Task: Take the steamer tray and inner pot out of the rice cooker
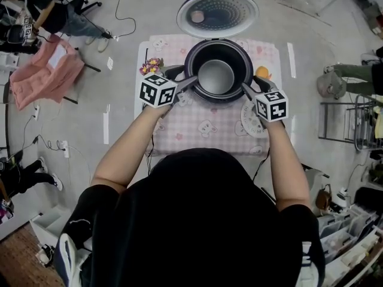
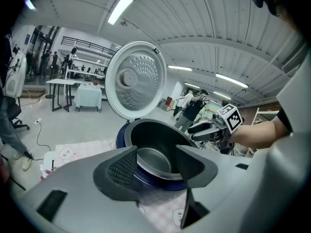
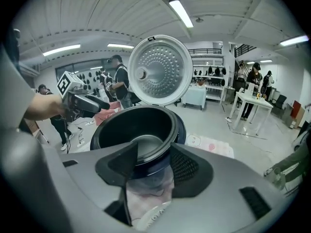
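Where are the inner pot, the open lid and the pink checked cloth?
inner pot [image 1: 216, 76], head view, its grey floor.
open lid [image 1: 217, 15], head view, its perforated inner face.
pink checked cloth [image 1: 203, 130], head view, bare patch near its middle.

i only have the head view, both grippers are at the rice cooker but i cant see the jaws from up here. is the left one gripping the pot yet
observer: no. In the left gripper view the left gripper has its jaws apart. The near lip of the black round metal inner pot shows in the gap, and neither pad presses on it.
operator: and the other side
observer: open too. In the right gripper view the right gripper has its jaws apart, with the pot's lip framed between them and neither pad on it.
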Available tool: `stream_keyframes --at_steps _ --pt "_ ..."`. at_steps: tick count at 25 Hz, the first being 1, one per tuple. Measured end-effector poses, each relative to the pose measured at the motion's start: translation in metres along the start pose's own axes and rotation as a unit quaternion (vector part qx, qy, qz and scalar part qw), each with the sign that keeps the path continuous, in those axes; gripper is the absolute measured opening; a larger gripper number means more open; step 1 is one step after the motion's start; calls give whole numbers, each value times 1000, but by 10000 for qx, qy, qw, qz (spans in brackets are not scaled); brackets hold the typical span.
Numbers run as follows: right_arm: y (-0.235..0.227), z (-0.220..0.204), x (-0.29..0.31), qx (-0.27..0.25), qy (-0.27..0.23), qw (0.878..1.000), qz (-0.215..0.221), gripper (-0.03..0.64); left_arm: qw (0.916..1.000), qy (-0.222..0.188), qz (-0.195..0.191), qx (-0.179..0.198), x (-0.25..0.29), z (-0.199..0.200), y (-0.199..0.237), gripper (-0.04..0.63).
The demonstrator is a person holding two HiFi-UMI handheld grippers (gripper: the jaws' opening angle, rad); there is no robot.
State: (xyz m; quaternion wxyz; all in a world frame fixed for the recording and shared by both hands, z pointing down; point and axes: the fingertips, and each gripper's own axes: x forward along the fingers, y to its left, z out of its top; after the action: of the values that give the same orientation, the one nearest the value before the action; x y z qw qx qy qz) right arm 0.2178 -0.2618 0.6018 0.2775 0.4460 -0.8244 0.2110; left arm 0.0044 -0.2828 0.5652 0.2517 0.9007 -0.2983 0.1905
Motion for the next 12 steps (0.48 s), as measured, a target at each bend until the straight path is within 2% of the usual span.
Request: stream_keyframes --at_steps 5,12 --pt "-9 3 16 215 48 9996 179 216 9999 49 122 -107 15 1 11 264" --pt "-22 9 28 418 -22 9990 154 215 9990 180 396 -131 31 -1 25 264"
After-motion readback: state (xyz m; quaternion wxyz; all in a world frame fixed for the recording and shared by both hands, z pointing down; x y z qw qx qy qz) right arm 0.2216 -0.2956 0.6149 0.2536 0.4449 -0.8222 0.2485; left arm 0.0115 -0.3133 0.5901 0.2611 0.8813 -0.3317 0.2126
